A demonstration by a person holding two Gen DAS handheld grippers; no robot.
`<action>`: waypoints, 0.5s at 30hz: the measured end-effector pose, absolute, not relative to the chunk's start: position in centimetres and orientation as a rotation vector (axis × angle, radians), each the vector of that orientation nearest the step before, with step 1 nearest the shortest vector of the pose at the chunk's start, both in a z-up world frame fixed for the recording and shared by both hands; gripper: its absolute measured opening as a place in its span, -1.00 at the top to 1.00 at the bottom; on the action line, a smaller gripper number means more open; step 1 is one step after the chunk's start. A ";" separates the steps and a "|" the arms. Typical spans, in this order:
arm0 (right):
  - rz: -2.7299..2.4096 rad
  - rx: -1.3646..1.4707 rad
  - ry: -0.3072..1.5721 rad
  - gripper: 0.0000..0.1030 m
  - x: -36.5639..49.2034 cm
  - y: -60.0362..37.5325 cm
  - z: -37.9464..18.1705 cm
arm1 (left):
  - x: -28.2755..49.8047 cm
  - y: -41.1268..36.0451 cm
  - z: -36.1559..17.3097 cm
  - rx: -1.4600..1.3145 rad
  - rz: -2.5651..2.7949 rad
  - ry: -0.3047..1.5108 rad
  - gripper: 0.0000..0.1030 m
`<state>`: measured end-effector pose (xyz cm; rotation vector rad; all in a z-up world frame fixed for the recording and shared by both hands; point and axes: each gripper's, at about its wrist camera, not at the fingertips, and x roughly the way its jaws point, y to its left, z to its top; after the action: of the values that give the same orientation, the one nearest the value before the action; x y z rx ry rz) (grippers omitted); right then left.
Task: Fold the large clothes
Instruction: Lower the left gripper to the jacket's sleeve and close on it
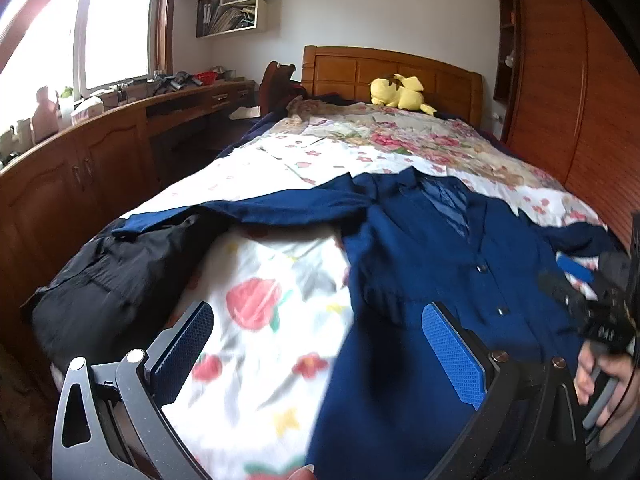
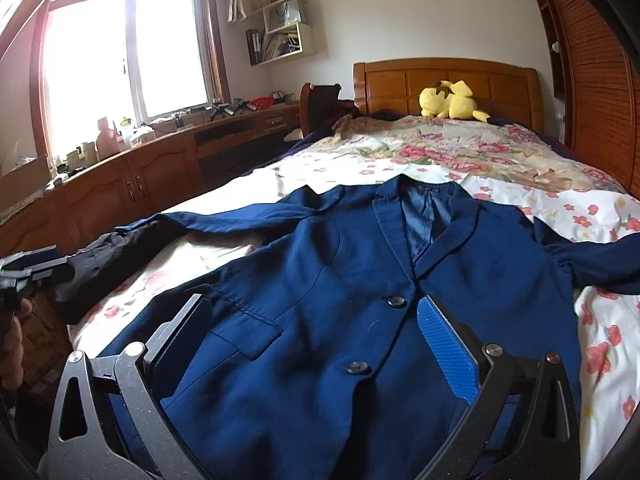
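Hovering over the blue blazer (image 2: 332, 280), L gripper (image 1: 320, 344) & R gripper (image 2: 316, 332) both gaped, empty; best pinched sleeve cuffs first, folded inward.

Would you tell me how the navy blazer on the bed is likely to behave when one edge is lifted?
The navy blazer lies limp with sleeves sprawled, so it will probably drape and sag. Its shiny lining may slide. Structured lapels probably hold shape somewhat better.
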<state>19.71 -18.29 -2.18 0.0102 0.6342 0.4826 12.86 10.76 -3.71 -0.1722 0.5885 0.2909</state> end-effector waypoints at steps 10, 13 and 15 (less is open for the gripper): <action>0.474 -0.030 0.680 -0.99 21.8 -16.2 -4.2 | 20.0 17.8 -6.2 -0.227 0.259 0.605 -1.00; 0.485 -0.054 0.704 -0.99 22.2 -15.4 -5.3 | 22.7 20.0 -7.1 -0.252 0.246 0.613 -0.89; 0.491 -0.060 0.735 -0.99 22.3 -15.0 -6.4 | 24.4 21.1 -7.7 -0.264 0.239 0.620 -0.76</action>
<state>22.33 -14.99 -6.41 -0.0599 0.7348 0.4909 24.43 21.14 -7.71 -0.2640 0.6198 0.2386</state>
